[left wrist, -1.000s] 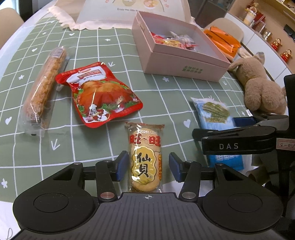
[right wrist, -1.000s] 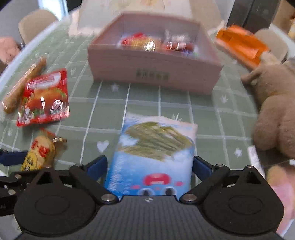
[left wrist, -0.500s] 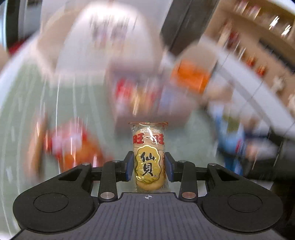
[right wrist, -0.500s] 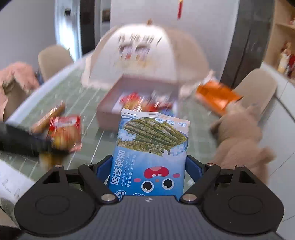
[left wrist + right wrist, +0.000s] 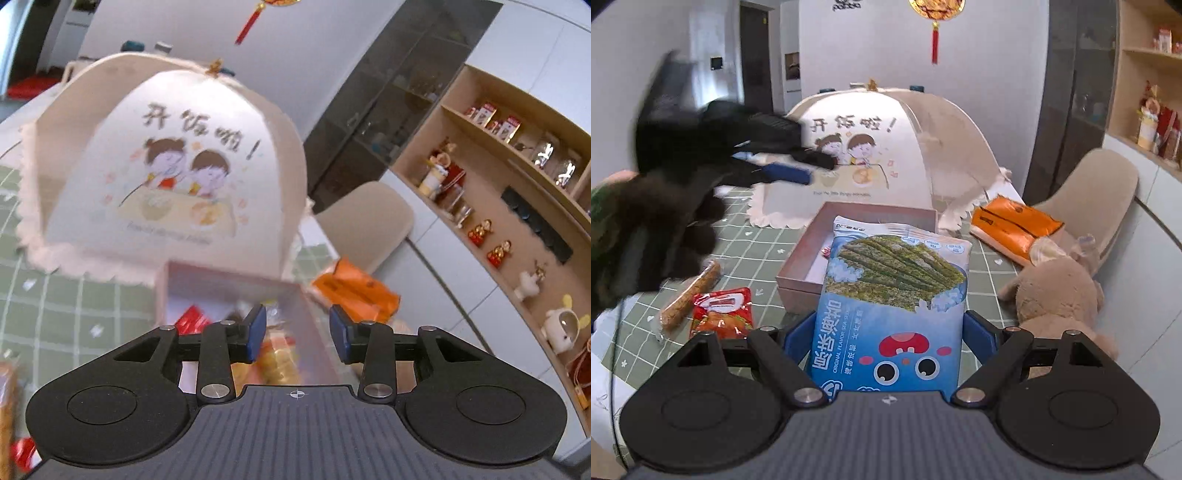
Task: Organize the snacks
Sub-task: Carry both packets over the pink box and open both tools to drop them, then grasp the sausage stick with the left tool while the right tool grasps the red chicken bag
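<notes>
Seaweed pack (image 5: 892,314) clamped in right gripper (image 5: 890,332), left gripper (image 5: 297,330) open and empty above pink box (image 5: 812,273), plush toy (image 5: 1060,291) alongside.

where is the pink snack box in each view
Left wrist: the pink snack box sits low centre, just beyond the left tool, partly hidden by it.
Right wrist: the box is centre, on the table behind the blue seaweed packet gripped in the right tool.
Shared landmark: the domed food cover with cartoon children, right behind the box.
</notes>
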